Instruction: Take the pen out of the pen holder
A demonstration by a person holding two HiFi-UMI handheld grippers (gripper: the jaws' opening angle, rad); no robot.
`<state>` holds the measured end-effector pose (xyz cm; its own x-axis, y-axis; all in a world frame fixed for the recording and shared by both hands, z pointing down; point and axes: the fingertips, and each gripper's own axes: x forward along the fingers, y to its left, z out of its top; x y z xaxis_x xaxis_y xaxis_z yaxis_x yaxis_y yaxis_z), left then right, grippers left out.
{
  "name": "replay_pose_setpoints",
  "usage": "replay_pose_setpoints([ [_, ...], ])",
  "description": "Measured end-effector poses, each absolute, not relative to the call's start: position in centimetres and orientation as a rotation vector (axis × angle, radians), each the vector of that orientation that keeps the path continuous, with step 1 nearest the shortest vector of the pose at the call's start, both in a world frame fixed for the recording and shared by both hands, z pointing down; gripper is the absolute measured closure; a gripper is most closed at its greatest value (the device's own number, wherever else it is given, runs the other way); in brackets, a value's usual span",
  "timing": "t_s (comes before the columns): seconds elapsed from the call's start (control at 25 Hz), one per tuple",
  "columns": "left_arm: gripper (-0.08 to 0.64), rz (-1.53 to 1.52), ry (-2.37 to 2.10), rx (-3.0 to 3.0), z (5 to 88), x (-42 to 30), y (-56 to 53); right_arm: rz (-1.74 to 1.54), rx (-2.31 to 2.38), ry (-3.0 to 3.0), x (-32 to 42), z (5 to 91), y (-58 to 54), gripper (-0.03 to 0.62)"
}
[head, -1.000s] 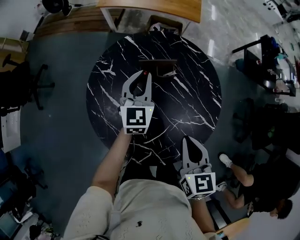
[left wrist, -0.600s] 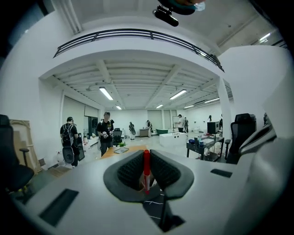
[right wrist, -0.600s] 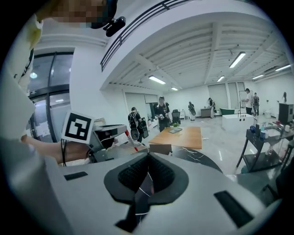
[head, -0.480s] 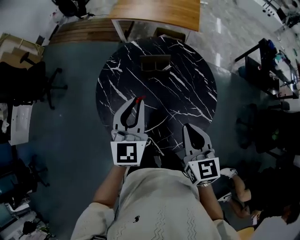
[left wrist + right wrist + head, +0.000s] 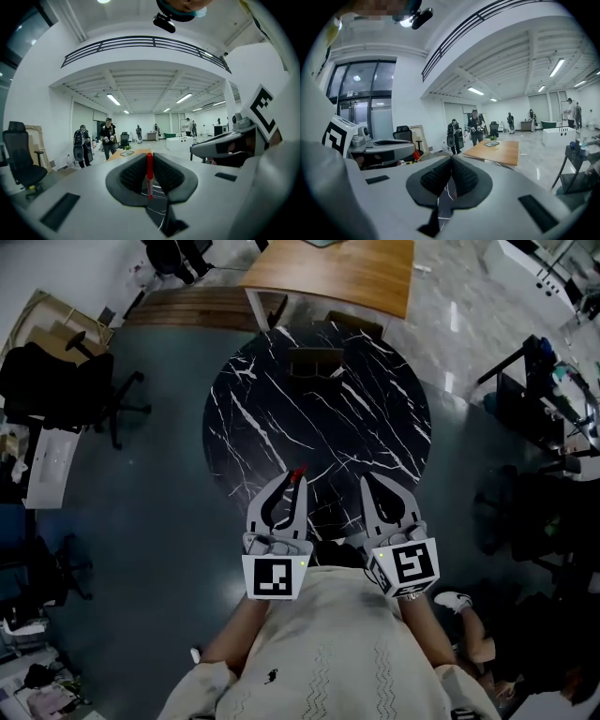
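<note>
Left gripper (image 5: 292,486), near the body, pinches the red pen (image 5: 149,174) (cap up). Right gripper (image 5: 367,484) beside it is pressed together, empty. Pen holder (image 5: 315,362) sits across the table (image 5: 375,418), well apart. Judgement: hold a firm pinch and avoid tilting.

Open office, grey-blue floor (image 5: 159,484).
Round black white-veined marble table (image 5: 319,427) centre, brown wooden desk (image 5: 328,268) far, black swivel chair (image 5: 56,390) left.

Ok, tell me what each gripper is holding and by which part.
Left gripper: a red pen, pinched on its shaft between the jaw tips, with its red end poking out past them. Right gripper: jaws together, holding nothing.
</note>
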<state>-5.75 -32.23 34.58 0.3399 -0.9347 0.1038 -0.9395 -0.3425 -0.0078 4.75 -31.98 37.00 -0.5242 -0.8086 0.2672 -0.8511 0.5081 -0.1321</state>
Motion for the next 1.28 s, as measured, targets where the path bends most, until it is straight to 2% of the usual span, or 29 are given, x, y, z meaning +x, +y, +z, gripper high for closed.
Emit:
replay_pose_setpoints([
  [1.28, 0.511, 0.103, -1.749, 2.539, 34.5, -5.1, -29.8, 0.374, 1.396, -2.530, 5.6, 38.1, -29.5, 0.574],
])
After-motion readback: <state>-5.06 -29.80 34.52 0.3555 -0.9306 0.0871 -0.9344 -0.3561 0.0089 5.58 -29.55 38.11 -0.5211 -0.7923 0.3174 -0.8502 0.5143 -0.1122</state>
